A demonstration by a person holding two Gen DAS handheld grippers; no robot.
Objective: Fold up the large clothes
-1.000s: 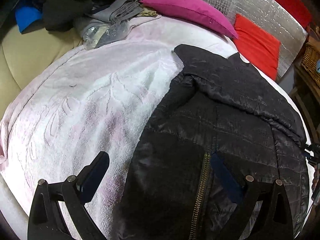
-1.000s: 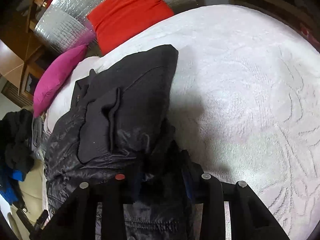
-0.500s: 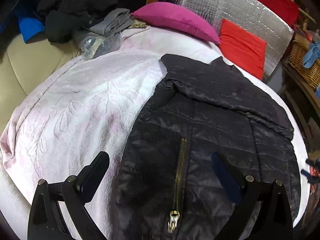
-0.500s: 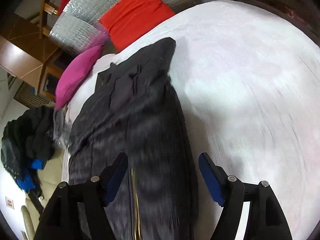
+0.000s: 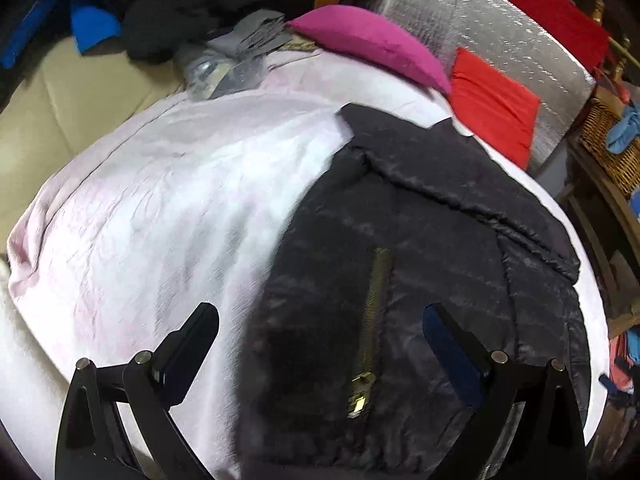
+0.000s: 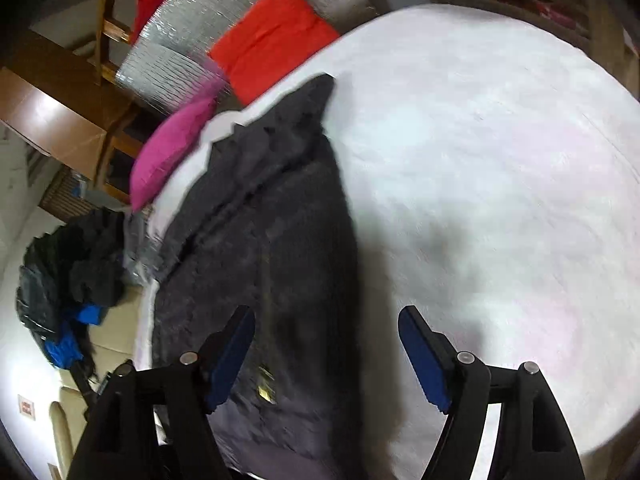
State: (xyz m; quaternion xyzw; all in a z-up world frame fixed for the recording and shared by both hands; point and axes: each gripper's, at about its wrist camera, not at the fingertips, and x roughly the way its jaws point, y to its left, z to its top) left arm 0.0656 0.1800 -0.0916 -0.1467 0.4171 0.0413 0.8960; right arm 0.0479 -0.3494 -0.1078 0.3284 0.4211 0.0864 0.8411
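Two grippers hang over one black jacket (image 5: 420, 240), and neither holds anything. The left gripper (image 5: 320, 344) fills the bottom of the left wrist view, its jaws spread wide — one finger (image 5: 192, 344) over the white blanket (image 5: 160, 208), the other over the jacket's right half. Between them runs the brass zip (image 5: 372, 320), its pull low in the frame.

The jacket lies flat on the blanket, taking up the centre and right of the left wrist view. A sleeve is folded across its upper part, running from the top centre down toward the right edge.

In the right wrist view the right gripper (image 6: 326, 356) sits at the bottom of the frame; its jaws have just been opening and now stand wide, with nothing pressed between the blue pads (image 6: 420, 356). The jacket (image 6: 272, 248) stretches from the bottom centre up toward the upper middle, its right edge passing between the fingers. Bare blanket (image 6: 500, 200) fills the right side.

At the top of the left wrist view a pink pillow (image 5: 368, 44) and a red cushion (image 5: 492, 108) lie at the blanket's far edge, against a silver foil panel (image 5: 500, 28). A heap of dark and blue clothes (image 5: 160, 12) sits at upper left — blurred, so its items cannot be told apart.
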